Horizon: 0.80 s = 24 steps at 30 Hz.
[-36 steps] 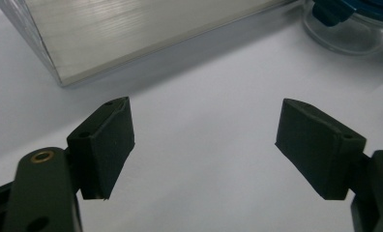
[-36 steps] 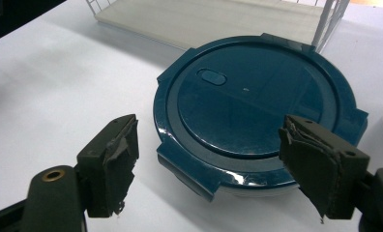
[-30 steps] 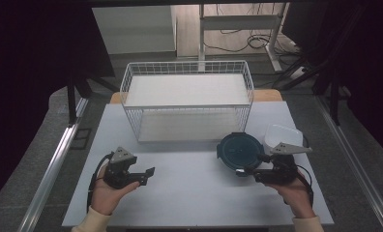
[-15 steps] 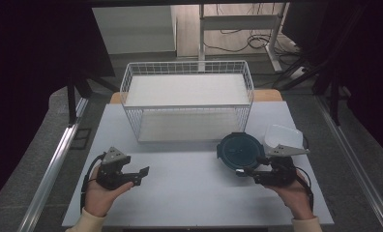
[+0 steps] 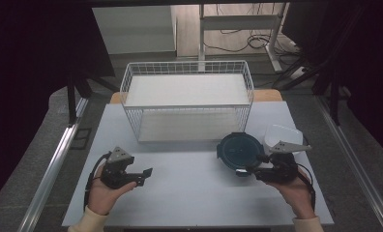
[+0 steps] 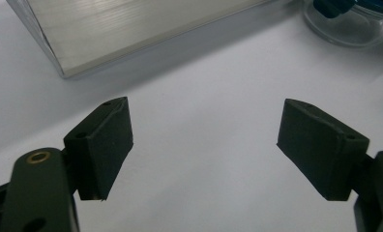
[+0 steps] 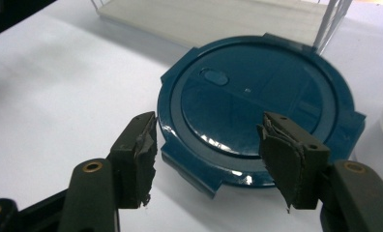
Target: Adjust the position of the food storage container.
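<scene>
The round blue lid [image 7: 257, 121] sits on its clear tub on the table [image 5: 189, 193], just in front of the wire basket [image 5: 187, 104]. The right gripper [image 7: 206, 159] has just been closing, jaws half wide w/ the lid's near edge between them, pads not on it yet. Go slow, grab a corner tab, keep level. The left gripper [image 6: 204, 145] is wide open, holding nothing.

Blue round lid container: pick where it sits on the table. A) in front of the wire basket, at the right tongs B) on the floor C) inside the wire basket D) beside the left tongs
A: in the high view the blue round lid container rests on the table in front of the wire basket, right at the right tongs.
</scene>
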### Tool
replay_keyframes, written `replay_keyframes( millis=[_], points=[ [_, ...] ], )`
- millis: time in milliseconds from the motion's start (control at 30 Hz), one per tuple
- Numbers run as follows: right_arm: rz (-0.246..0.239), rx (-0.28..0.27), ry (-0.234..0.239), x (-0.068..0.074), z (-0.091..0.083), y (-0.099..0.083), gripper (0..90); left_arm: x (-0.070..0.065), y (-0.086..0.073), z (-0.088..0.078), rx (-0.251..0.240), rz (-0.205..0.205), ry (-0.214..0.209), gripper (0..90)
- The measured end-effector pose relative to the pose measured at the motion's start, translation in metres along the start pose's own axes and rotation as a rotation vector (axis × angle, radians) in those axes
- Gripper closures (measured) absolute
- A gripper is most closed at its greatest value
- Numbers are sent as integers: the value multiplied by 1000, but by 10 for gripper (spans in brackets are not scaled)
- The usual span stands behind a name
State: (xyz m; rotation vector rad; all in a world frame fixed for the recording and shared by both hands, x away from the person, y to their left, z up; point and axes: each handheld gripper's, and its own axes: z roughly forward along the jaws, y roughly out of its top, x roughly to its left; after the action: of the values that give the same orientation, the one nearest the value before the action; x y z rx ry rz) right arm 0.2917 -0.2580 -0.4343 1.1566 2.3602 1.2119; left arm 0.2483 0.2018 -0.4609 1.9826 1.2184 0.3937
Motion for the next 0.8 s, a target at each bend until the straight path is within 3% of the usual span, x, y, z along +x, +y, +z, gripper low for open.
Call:
replay_keyframes(
  millis=[167,367,500,800],
  points=[
    [12,11,7,-3,-3,8,417,-1,1,2,1,8,5,195],
    [0,35,-45,-12,-2,25,459,-3,2,8,22,16,-4,187],
    [13,45,-48,-18,0,26,490,-3,1,10,25,15,-7,186],
    [-15,83,-131,-36,10,43,546,-4,1,14,47,23,-15,183]
  ],
)
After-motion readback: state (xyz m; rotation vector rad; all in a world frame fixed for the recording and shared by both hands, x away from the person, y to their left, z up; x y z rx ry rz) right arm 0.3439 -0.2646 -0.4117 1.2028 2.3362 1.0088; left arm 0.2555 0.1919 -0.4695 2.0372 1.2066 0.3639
